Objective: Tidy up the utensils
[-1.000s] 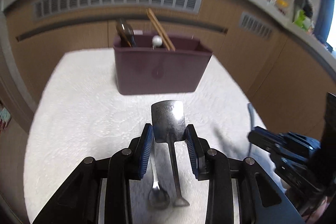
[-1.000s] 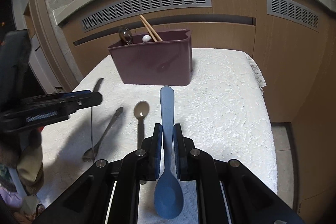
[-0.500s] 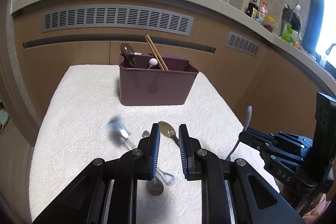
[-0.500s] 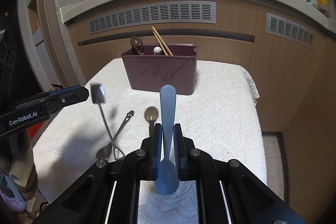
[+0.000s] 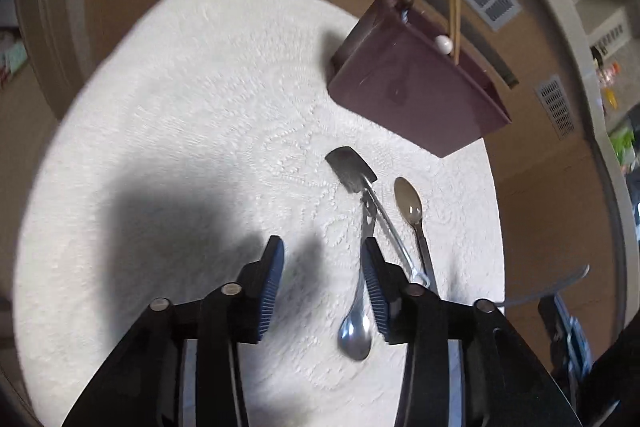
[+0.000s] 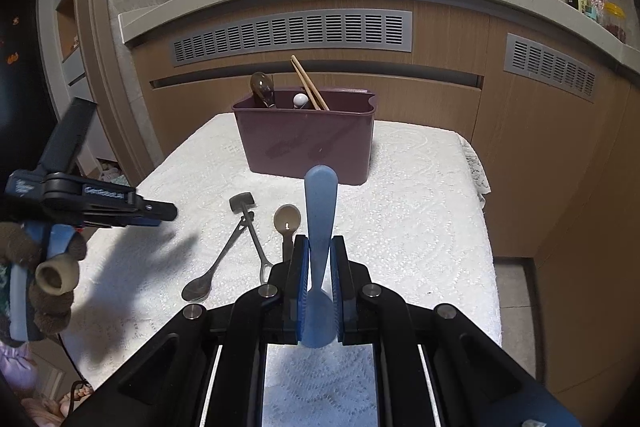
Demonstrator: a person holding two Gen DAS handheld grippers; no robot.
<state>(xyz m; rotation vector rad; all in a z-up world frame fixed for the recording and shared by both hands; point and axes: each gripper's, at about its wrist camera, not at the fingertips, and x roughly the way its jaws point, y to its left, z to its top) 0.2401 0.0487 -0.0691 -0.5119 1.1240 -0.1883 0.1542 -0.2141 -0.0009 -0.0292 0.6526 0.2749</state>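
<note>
Dropped spatula [image 5: 351,169] beyond left gripper [image 5: 322,267]

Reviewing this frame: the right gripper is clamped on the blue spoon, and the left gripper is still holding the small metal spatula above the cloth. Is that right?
Not quite. The right gripper is clamped on the blue spoon, but the left gripper holds nothing: its jaws have just been opening and stand empty. The small metal spatula lies on the white cloth beside two spoons, as the left wrist view shows.

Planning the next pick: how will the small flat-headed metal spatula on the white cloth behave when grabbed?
The small flat-headed metal spatula is probably stiff and light. Its thin polished handle may slip or pivot. It crosses the steel spoon, so lifting it could shift that.
</note>
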